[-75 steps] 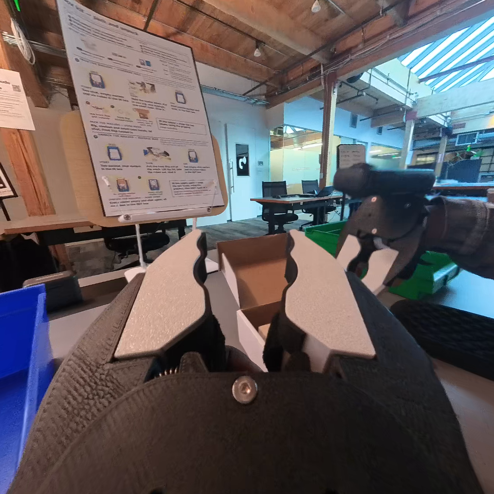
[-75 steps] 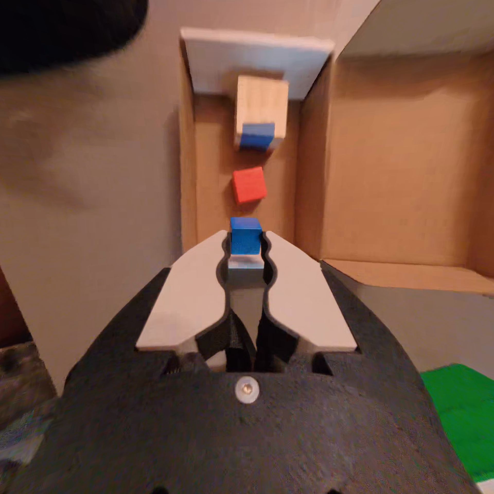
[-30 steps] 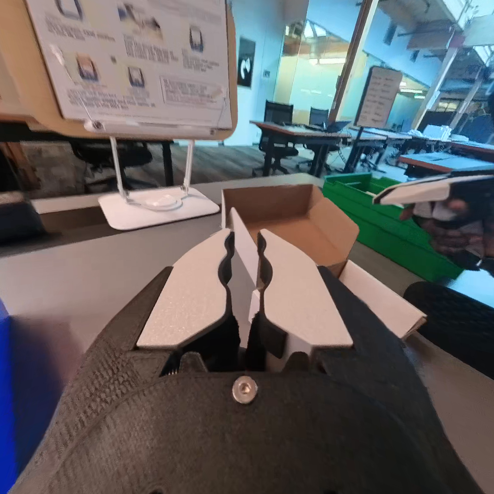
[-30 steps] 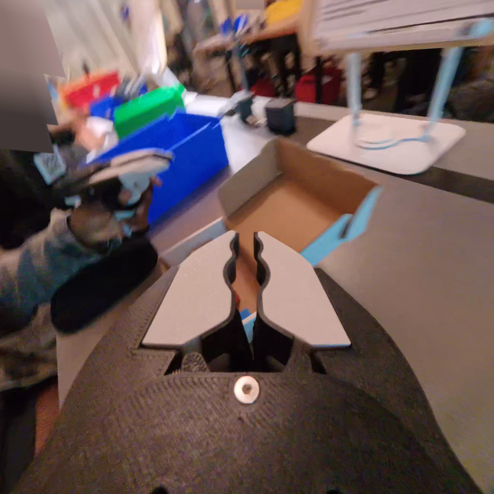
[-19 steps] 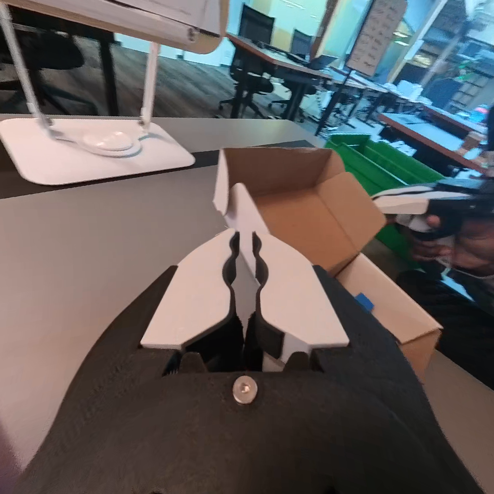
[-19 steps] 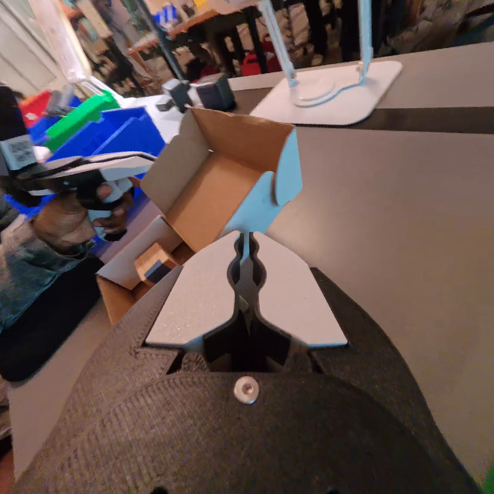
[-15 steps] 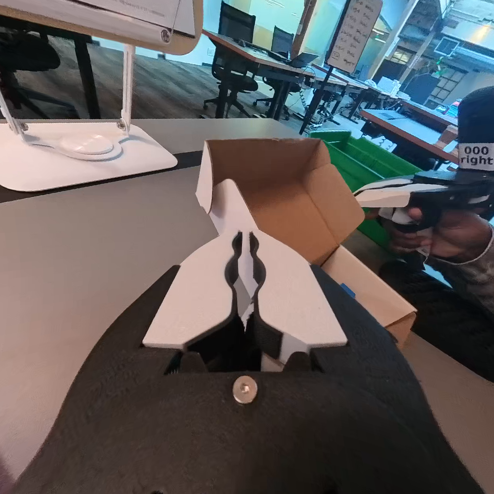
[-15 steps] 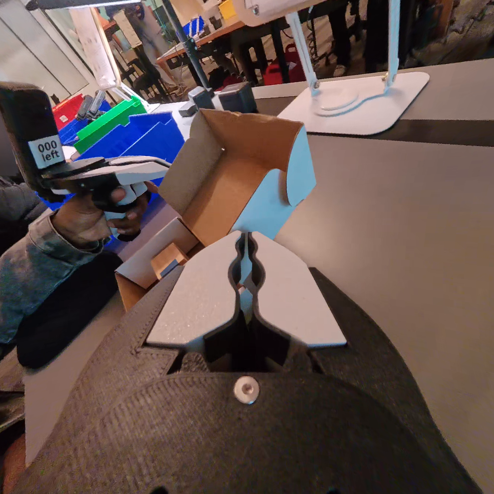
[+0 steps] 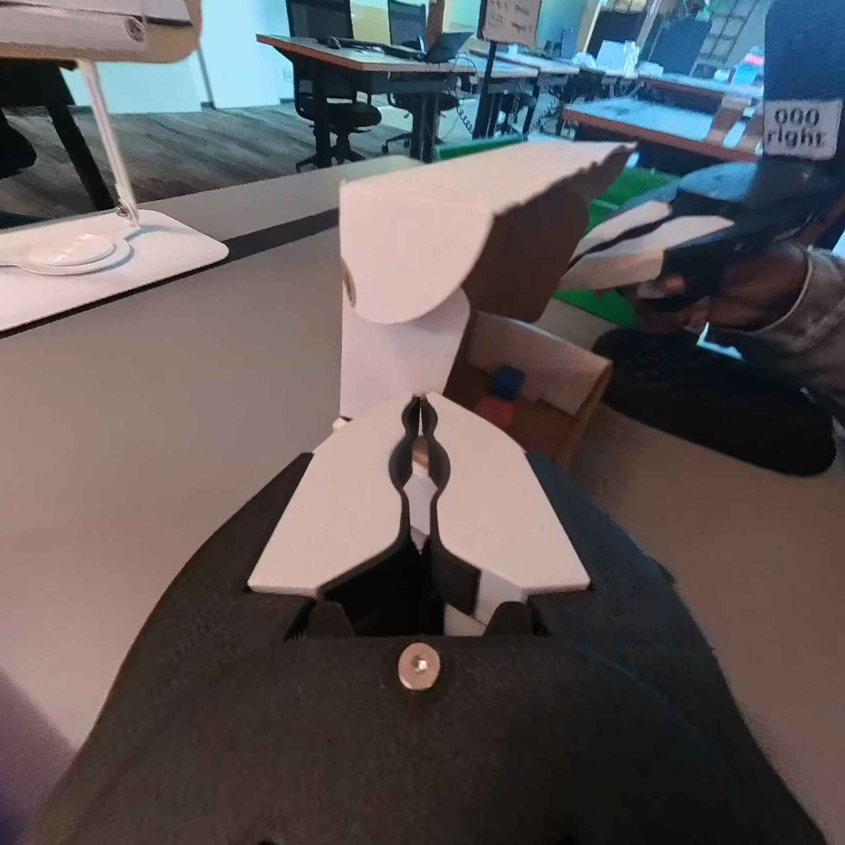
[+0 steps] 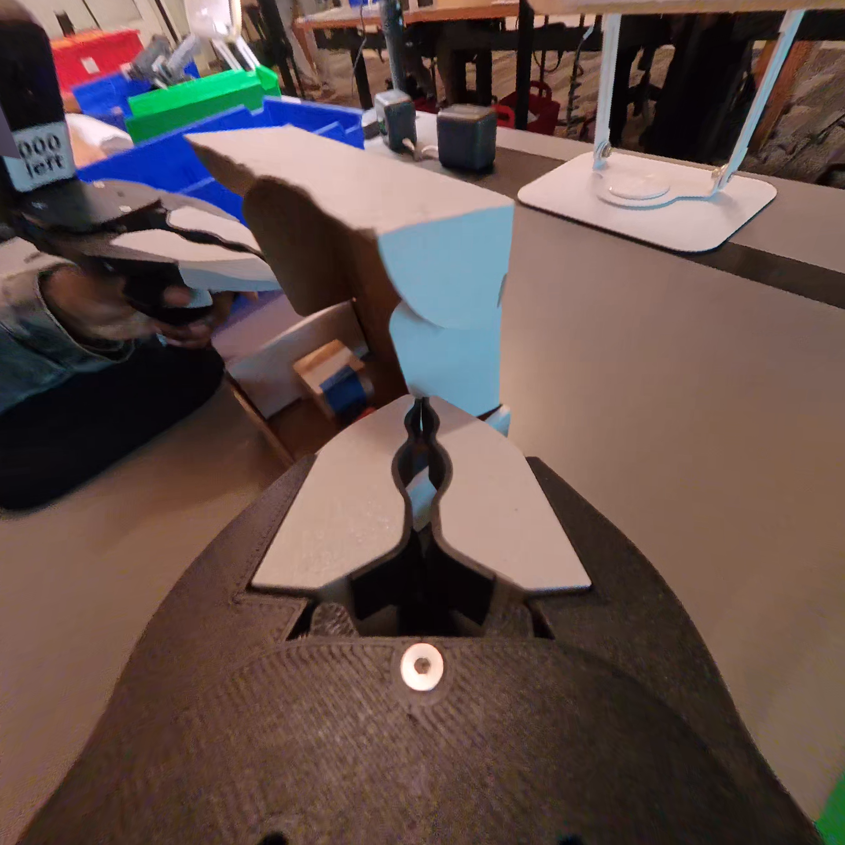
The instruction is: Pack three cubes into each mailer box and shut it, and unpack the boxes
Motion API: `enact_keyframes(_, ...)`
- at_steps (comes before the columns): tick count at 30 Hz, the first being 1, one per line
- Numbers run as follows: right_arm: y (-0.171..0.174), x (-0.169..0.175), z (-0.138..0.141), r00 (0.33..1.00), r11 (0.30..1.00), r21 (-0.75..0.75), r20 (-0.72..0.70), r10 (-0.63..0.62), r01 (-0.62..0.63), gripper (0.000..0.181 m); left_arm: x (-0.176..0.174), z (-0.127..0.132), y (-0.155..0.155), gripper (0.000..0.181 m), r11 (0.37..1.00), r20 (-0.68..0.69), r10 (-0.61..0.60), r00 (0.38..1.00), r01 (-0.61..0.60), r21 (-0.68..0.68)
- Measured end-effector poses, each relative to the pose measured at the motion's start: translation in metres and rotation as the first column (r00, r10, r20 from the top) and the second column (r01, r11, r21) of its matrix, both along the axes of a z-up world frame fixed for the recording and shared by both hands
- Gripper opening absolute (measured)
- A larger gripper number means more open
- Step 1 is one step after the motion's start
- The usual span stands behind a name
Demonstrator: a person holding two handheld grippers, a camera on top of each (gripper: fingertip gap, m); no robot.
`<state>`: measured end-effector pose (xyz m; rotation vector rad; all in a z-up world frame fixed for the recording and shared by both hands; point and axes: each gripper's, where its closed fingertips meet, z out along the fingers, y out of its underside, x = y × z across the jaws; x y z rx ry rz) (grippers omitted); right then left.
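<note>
The mailer box (image 9: 539, 366), white outside and brown inside, stands on the grey table with its lid (image 9: 457, 205) raised and tipped forward over it. My left gripper (image 9: 418, 404) is shut on the lid's left side flap (image 9: 398, 347). My right gripper (image 10: 420, 404) is shut on the lid's right side flap (image 10: 448, 356). Inside the box lie a blue cube (image 9: 507, 379), a red cube (image 9: 496, 409) and a wooden cube (image 10: 327, 363) with a blue cube (image 10: 347, 388) against it. Each view also shows the other gripper across the box: the right one (image 9: 585, 260) and the left one (image 10: 265, 265).
A white stand base (image 10: 649, 201) sits on the table behind the box. A green bin (image 9: 608, 210) is at the right, a blue bin (image 10: 183, 160) at the left. A black pad (image 9: 713, 402) lies in front of the box. Two small dark blocks (image 10: 466, 137) stand farther back. Tip to tip, the grippers are about 15 centimetres apart. The right tips stand about 9 centimetres off the red cube (image 9: 496, 409).
The right gripper let go of a blue cube in the box and drew back. Both grippers shut on the lid's side flaps, and the lid swung up and forward over the box.
</note>
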<state>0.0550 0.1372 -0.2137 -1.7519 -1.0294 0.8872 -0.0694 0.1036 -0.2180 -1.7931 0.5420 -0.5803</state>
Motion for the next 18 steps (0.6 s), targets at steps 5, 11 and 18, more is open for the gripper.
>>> enact_keyframes(5, -0.013, 0.009, -0.017, 0.997, 0.998, 0.065, 0.078, 0.017, -0.023, 0.009, -0.004, 0.004, -0.016, 0.022, 0.985, -0.185, 0.044, 0.982, -0.012, 0.172)
enact_keyframes(11, -0.021, 0.028, 0.037, 1.0, 0.858, 0.514, -0.016, 0.016, -0.006, 0.034, -0.007, 0.057, -0.038, 0.057, 0.769, -0.376, 0.189, 0.907, 0.101, 0.631)
enact_keyframes(18, -0.016, 0.013, 0.053, 0.977, 0.62, 0.764, 0.215, 0.017, -0.179, 0.035, 0.004, 0.058, -0.018, 0.037, 0.776, -0.52, 0.144, 0.842, 0.23, 0.587)
